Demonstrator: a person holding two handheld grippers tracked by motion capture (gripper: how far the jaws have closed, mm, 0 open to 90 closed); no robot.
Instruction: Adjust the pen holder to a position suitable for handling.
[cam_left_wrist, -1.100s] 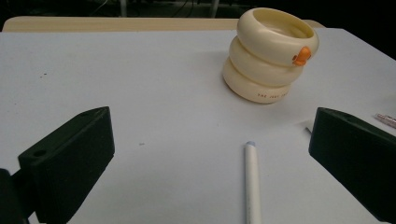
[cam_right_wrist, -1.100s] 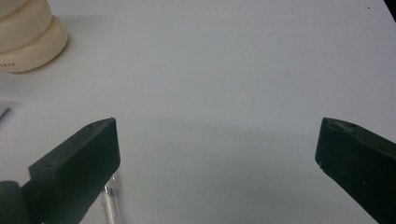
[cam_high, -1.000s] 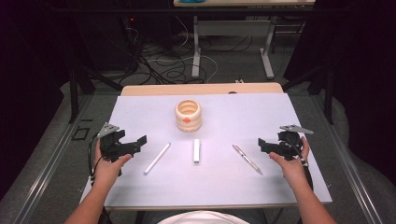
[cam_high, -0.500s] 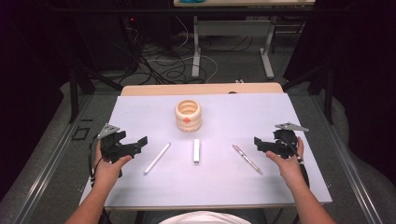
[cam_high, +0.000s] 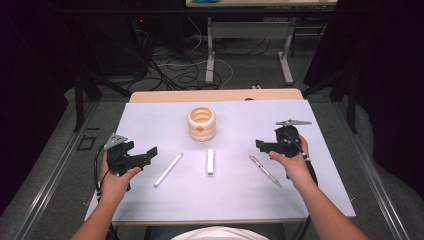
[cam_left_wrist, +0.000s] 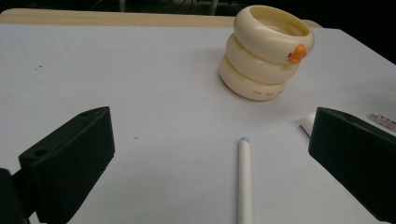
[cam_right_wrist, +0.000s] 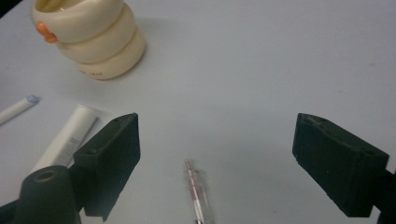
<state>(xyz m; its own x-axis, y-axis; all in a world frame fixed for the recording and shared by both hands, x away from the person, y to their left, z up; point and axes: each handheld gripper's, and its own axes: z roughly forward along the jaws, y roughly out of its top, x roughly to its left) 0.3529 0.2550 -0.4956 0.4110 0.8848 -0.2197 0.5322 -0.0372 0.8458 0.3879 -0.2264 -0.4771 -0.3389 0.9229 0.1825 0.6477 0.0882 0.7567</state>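
Grippers are positioned at opposite sides of the table (cam_high: 150, 210) in the high view: the left gripper (cam_high: 150, 154) hovers near the white pen (cam_high: 168, 169), and the right gripper (cam_high: 260, 145) sits just beside the upper end of the clear pen (cam_high: 264, 170). Between the two pens lies a white tube (cam_high: 210, 161), and a cream ringed holder (cam_high: 201, 123) stands upright behind them, well apart from both hands; this layout suggests the three slim items are meant to go into the holder. In the left gripper view, the jaws stand wide apart with nothing between them, aimed along the white pen (cam_left_wrist: 244, 179), whose capped end points toward the holder (cam_left_wrist: 266, 51); the alignment appears suited to a straight approach. In the right gripper view, the jaws are likewise spread and empty, straddling the clear pen (cam_right_wrist: 198, 196), which lies flat on the table between them at the bottom of the frame. The white tube (cam_right_wrist: 65, 139) lies partly behind the jaw at the left of this view. The right gripper appears the closer to a grasp.
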